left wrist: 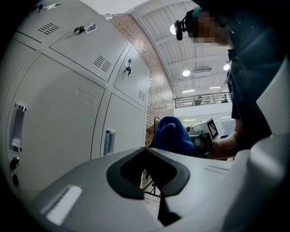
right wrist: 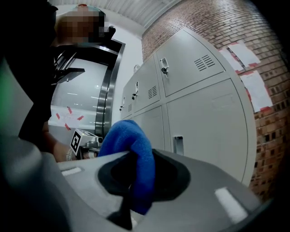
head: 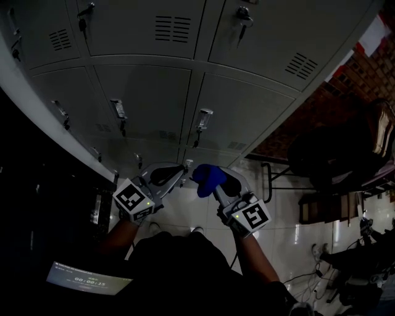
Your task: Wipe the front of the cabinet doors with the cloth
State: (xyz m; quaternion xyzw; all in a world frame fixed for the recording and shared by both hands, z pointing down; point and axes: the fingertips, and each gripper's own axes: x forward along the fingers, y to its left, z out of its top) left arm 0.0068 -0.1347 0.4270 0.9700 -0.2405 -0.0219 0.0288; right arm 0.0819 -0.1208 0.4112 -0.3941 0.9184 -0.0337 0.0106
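Grey metal cabinet doors [head: 148, 99] fill the upper head view in rows, each with a handle and vents. A brick wall [head: 345, 86] meets them at the right, above a pale glossy floor [head: 290, 216]. A dark chair [head: 321, 154] stands near that corner, with open floor between it and the person. The left gripper [head: 182, 169] has its fingers pressed together on nothing. The right gripper [head: 213, 185] has its fingers clenched on the blue cloth [head: 210, 178], near the lower doors.

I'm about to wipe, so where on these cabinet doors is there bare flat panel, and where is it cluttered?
Bare: the middle of each cabinet door, between its handle and vent slots. Crowded: the door edges, where handles and dangling keys stick out.
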